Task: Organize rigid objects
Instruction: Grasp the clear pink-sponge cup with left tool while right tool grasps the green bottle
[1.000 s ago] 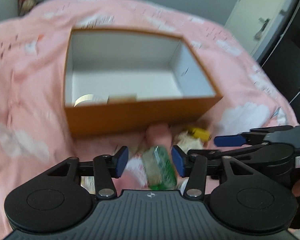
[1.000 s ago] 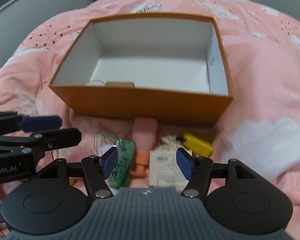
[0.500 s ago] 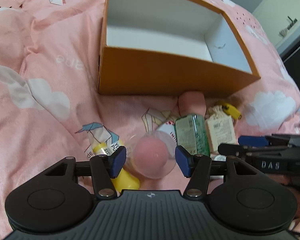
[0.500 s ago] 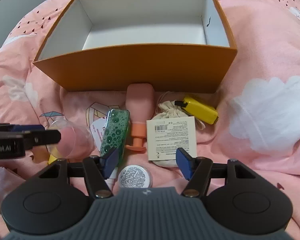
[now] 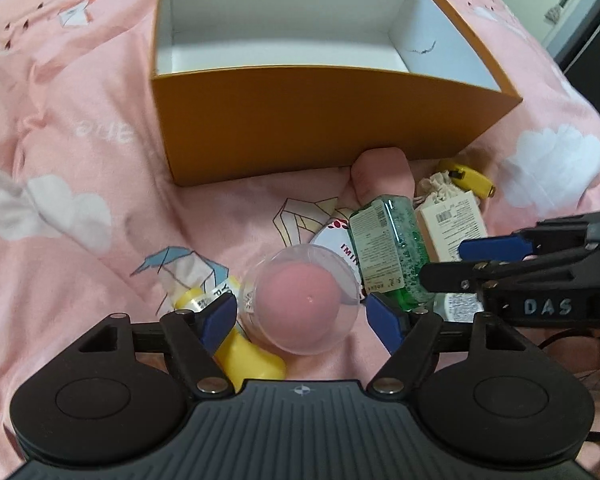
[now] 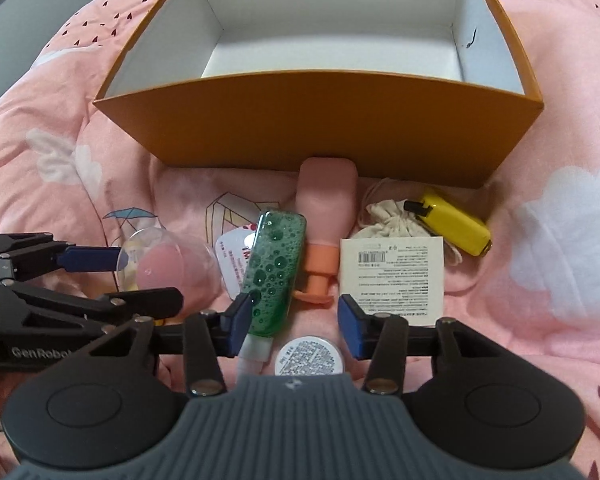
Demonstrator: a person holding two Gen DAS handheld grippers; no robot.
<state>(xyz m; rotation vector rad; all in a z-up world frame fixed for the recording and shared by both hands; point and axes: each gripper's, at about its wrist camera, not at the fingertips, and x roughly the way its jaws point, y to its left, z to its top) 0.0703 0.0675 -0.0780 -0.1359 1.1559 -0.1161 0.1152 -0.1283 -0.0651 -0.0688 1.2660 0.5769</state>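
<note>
Left gripper point(image 5: 300, 316), jaws opening, straddles but does not hold the clear capsule point(image 5: 298, 300) near the box point(image 5: 300, 128); light, slick and round, I judge, so I grip its widest girth; right gripper point(image 6: 292, 326) closing, empty.

Two close wrist views, steeply downward over the bedspread point(image 5: 80, 128), sharing the orange box point(image 6: 320, 128) and clutter.

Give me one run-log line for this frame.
phase: approach | left gripper: opening around clear capsule, no contact | right gripper: closing, nothing gripped, above round tin | orange box: open
</note>
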